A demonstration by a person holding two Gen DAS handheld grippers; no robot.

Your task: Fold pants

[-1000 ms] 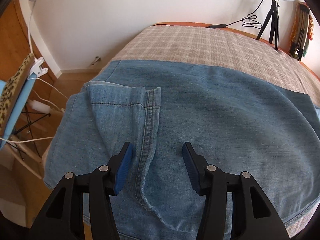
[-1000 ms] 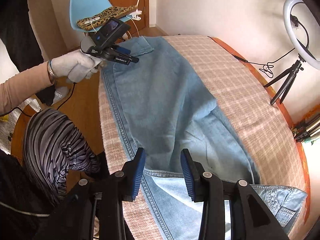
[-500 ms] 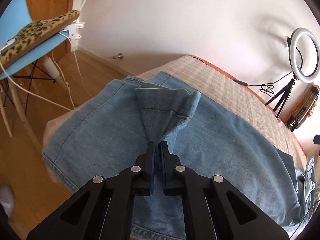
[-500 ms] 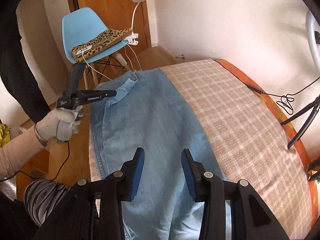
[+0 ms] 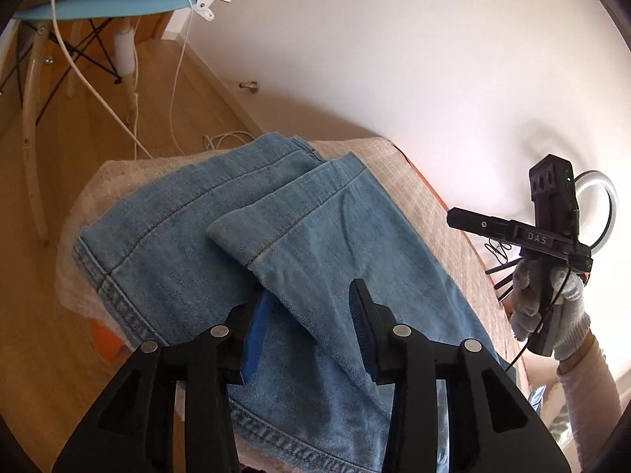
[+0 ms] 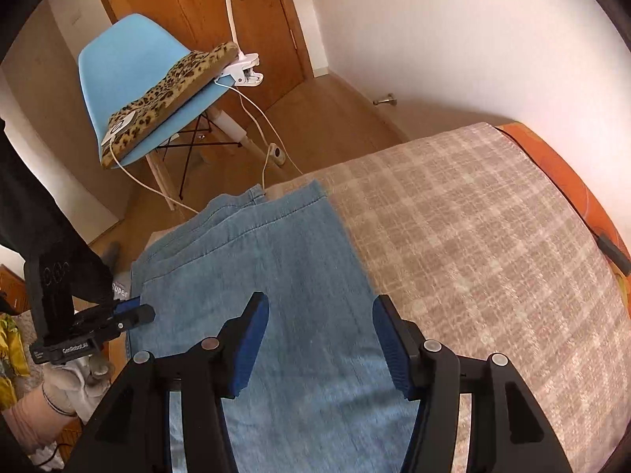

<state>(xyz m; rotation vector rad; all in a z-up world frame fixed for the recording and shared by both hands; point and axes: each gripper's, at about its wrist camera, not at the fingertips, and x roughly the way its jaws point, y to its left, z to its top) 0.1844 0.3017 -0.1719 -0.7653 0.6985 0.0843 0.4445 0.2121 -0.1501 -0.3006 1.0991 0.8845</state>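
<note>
Across the near end of the bed [image 6: 493, 236], the blue denim pants [image 5: 323, 260] lie flat on a beige checked cover [image 6: 453, 213], their leg hems reaching the bed's end edge nearest the blue chair [image 6: 130, 67]. One leg end is turned back over the other, its hem running slantwise across the lower layer in the left wrist view. The left gripper [image 5: 307, 331] hangs low over this turned-back leg with its fingers [image 5: 361, 327] spreading apart; the cloth's folded edge lies between them, and the left finger is partly hidden under that edge, but neither blue pad presses on it, so the cloth is let go. The right gripper [image 6: 319, 339] hovers above the long side edge of the pants, where denim meets the checked cover, its fingers [image 6: 388, 339] widening with only flat cloth beneath them and nothing grasped. A white-gloved hand [image 5: 548, 307] holds the right tool out past the bed's far side in the left view. On the chair rests a leopard-print cushion [image 6: 165, 94] with a white clip lamp [image 6: 242, 67] fixed to the seat edge, its cable trailing over the wooden floor [image 6: 323, 118].
</note>
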